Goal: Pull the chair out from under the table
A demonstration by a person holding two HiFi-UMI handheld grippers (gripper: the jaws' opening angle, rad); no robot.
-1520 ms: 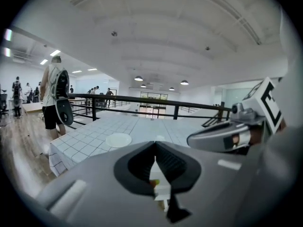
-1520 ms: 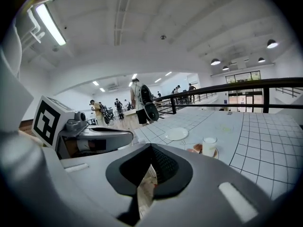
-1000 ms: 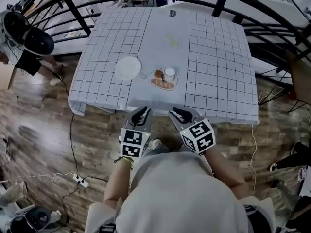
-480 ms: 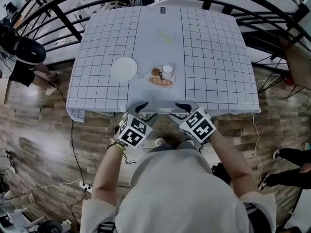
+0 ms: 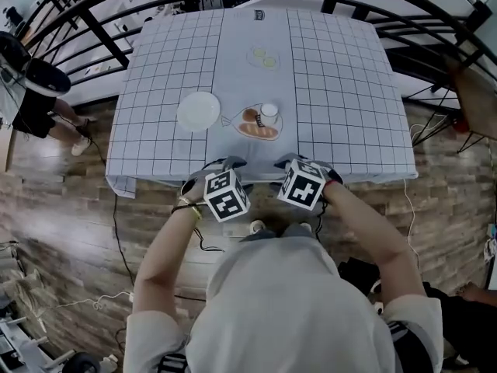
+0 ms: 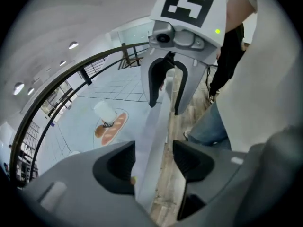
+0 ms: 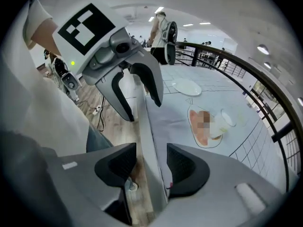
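Observation:
The chair is tucked under the table. Its pale top rail runs along the table's near edge. My left gripper points steeply down. Its jaws are opening, and the rail passes between them with gaps on both sides. My right gripper stands beside it in the same way, jaws opening around the rail without pressing on it. Each gripper shows in the other's view, straddling the rail further along. The seat and legs are hidden.
The checked tablecloth carries a white plate and a fish-shaped dish with bread and a cup. A curved black railing rings the far side. A person stands at the left. Cables lie on the wooden floor.
Both grippers have sunk to the table's near edge and rolled. Their jaws have gone from nearly shut to wide apart and now sit over the chair's top rail.

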